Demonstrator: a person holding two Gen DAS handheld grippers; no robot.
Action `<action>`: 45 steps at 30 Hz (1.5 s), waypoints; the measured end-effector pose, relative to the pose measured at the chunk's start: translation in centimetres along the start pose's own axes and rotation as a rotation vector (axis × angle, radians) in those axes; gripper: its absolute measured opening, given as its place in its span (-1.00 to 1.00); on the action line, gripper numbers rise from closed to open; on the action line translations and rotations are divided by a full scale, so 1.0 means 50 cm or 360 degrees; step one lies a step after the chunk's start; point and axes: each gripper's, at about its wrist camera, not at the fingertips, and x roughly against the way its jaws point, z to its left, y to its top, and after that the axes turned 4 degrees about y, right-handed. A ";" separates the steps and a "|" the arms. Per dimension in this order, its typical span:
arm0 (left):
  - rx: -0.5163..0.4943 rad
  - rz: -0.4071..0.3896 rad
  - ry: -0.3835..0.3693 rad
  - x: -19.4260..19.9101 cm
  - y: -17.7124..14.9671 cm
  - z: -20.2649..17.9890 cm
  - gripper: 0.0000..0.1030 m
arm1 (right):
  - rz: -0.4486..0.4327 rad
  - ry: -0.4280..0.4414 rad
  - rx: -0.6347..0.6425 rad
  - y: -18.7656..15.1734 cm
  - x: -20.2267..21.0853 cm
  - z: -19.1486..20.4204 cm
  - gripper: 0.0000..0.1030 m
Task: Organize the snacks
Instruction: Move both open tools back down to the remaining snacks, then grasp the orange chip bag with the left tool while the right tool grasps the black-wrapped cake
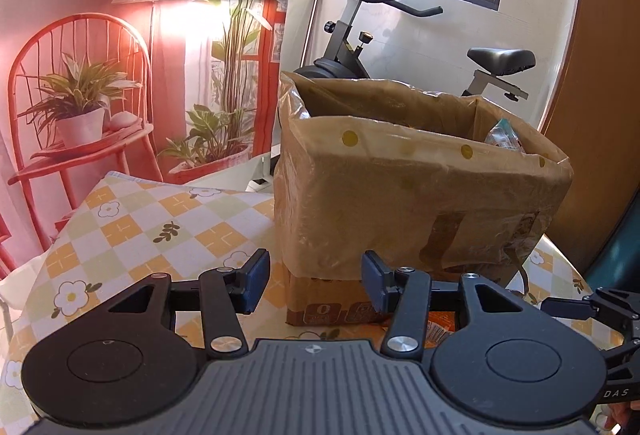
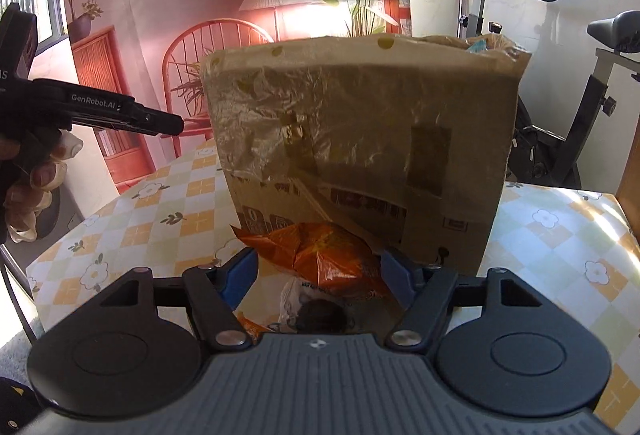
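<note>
Left wrist view: the left hand-held gripper (image 1: pixel 315 281) is spread and empty before the lined box (image 1: pixel 420 191).

Right wrist view: the orange snack bag (image 2: pixel 320 255) lies lower centre on the desk (image 2: pixel 560 235), between the right hand-held gripper's (image 2: pixel 319 277) spread jaws, nearer this hand.

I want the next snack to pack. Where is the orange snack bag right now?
In the right wrist view the orange snack bag lies on the checked tablecloth against the foot of the cardboard box, between the right gripper's open blue pads.

left gripper (image 2: pixel 160 123): "GenRobot.AI" | right gripper (image 1: pixel 568 305): "DAS" | cardboard box (image 1: pixel 420 195): "0"
</note>
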 end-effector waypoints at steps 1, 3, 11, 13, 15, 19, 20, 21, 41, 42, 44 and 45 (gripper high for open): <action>0.0012 0.0018 -0.0015 -0.006 -0.008 -0.002 0.03 | 0.0016 -0.0009 -0.0009 -0.007 -0.007 -0.002 0.35; 0.0021 0.0051 -0.0044 -0.019 -0.022 -0.012 0.03 | 0.0034 -0.0025 -0.0026 -0.015 -0.019 -0.009 0.27; -0.0006 0.0128 -0.0150 -0.061 -0.036 -0.060 0.03 | 0.0052 -0.0059 -0.0038 -0.025 -0.055 -0.026 0.18; -0.0005 0.0138 -0.0158 -0.068 -0.032 -0.068 0.03 | 0.0053 -0.0042 -0.0045 -0.020 -0.066 -0.026 0.09; -0.0012 0.0140 -0.0161 -0.068 -0.029 -0.069 0.03 | 0.0069 0.0021 -0.0025 -0.014 -0.078 -0.014 0.03; -0.0019 0.0169 -0.0152 -0.067 -0.030 -0.060 0.03 | 0.0091 0.0170 0.0038 -0.012 -0.101 0.028 -0.05; -0.0017 0.0180 -0.0138 -0.068 -0.032 -0.056 0.03 | 0.0109 0.0209 0.0042 -0.014 -0.110 0.039 -0.07; -0.0013 0.0196 -0.0118 -0.071 -0.035 -0.050 0.03 | 0.0132 0.0247 0.0051 -0.019 -0.122 0.055 -0.07; 0.0089 0.0355 0.0014 -0.133 -0.113 0.045 0.39 | 0.0149 0.0079 -0.0028 -0.063 -0.073 0.021 -0.08; 0.0084 0.0353 0.0006 -0.136 -0.117 0.051 0.45 | 0.0142 0.0068 -0.0046 -0.065 -0.071 0.018 -0.08; 0.0077 0.0345 0.0006 -0.140 -0.125 0.060 0.56 | 0.0135 0.0058 -0.0078 -0.070 -0.069 0.015 -0.08; 0.0083 0.0337 -0.0001 -0.140 -0.131 0.064 0.64 | 0.0137 0.0055 -0.0088 -0.072 -0.068 0.015 -0.08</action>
